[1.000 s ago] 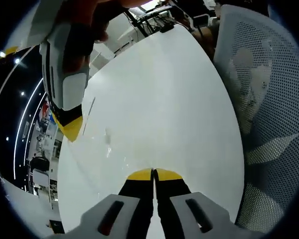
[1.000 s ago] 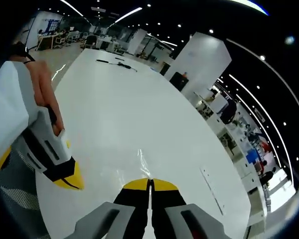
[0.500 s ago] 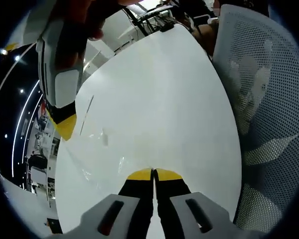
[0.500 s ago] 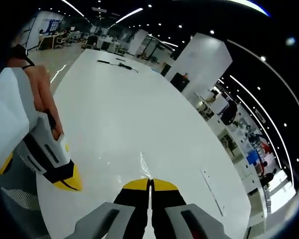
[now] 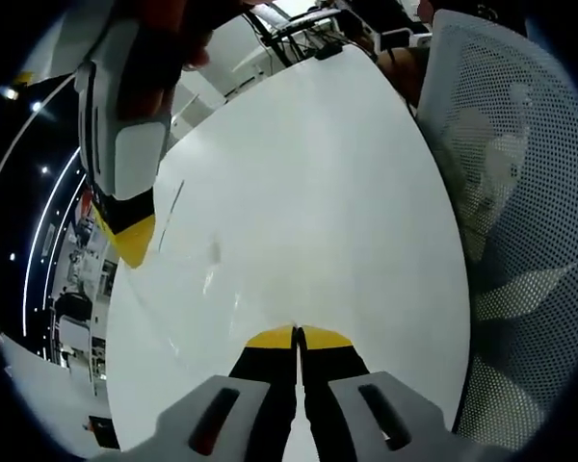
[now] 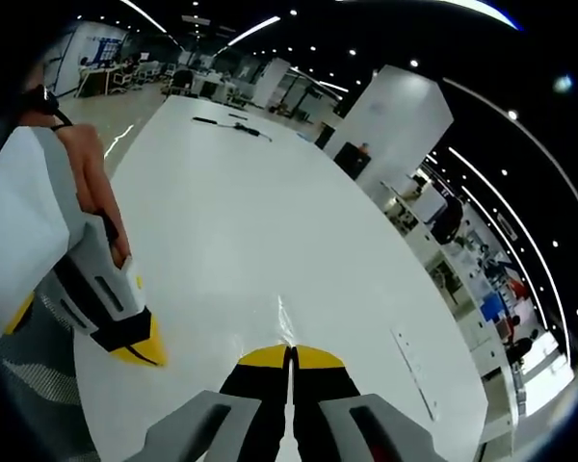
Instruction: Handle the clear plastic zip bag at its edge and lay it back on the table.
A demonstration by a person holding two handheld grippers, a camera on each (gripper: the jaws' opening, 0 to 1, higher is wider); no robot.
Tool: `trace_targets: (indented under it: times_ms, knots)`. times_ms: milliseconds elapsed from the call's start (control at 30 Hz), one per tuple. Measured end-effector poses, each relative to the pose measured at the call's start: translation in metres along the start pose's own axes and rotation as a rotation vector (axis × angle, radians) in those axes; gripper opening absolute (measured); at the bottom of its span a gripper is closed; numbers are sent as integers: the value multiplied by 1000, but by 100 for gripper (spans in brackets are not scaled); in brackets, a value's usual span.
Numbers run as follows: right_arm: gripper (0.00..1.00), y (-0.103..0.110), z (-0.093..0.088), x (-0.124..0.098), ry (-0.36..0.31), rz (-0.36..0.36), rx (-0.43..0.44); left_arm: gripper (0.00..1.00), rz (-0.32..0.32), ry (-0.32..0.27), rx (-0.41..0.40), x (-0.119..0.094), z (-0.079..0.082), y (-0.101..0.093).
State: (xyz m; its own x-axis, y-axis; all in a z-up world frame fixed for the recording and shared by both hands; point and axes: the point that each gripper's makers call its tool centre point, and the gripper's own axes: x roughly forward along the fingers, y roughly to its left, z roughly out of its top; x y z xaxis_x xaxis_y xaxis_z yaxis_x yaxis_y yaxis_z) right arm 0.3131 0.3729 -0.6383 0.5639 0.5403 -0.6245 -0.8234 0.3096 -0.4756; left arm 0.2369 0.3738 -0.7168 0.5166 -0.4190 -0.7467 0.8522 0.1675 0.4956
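Clear plastic zip bag (image 5: 207, 274), nearly invisible but for creases and glints, spread over the white glossy tabletop (image 5: 337, 192) at lower centre of both views. Left gripper (image 5: 297, 336) yellow-tipped jaws clenched on the bag's near edge; right gripper (image 6: 290, 356) jaws likewise pinched on the film (image 6: 283, 318). Grey mesh chair (image 5: 520, 221) at the right of the left gripper view.

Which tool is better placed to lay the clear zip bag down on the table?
Probably the right tool: a glinting crease of the zip bag runs into its shut tips, low over the table. The left tool is shut, but its hold is unclear.
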Motion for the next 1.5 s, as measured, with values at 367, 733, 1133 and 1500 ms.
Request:
trace_targets:
  times_ms: [367,733,1133,1500]
  knots:
    - [0,23,-3,4,-3,84,-60,0,10,14,-2,2,-1,3]
    - [0,47,-10,6,13,175,-63,0,7,24,-10,2,-4,0]
    - [2,67,-23,8,54,247,-49,0,-9,42,-21,5,-9,-10]
    - [7,74,-43,-1,89,282,-35,0,-13,67,-15,13,-15,-18]
